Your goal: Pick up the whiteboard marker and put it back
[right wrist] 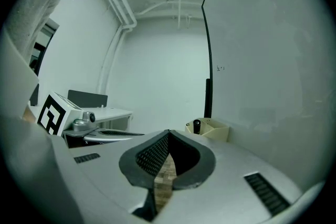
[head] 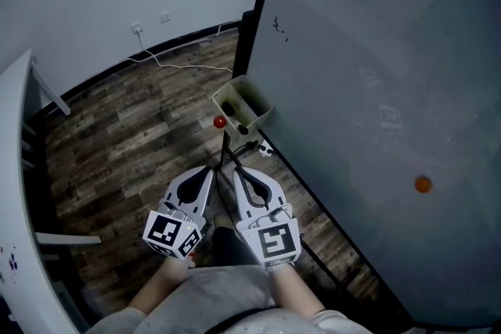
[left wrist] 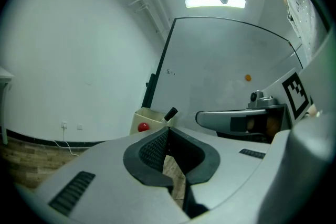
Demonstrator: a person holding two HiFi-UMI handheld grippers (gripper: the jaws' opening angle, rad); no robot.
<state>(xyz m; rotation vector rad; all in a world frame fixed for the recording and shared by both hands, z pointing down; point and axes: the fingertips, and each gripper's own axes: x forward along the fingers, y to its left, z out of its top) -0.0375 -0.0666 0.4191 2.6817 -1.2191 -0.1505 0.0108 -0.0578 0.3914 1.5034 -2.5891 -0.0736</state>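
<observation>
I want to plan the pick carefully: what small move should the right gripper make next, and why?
Probably open the right gripper first: its fingers are together with nothing between them, while the whiteboard marker stands in the beige holder ahead, untouched.

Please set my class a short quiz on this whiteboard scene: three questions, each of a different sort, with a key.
1. True or false: the left gripper is shut on the whiteboard marker.
2. Where does the marker stand? A: on the floor. B: in the beige tray at the edge of the whiteboard. C: stuck flat to the whiteboard's face.
3. Fill the gap: the small round magnet on the whiteboard is ___ in colour.

Key: 1 false, its jaws are together with nothing between them; 2 B; 3 orange.
</observation>
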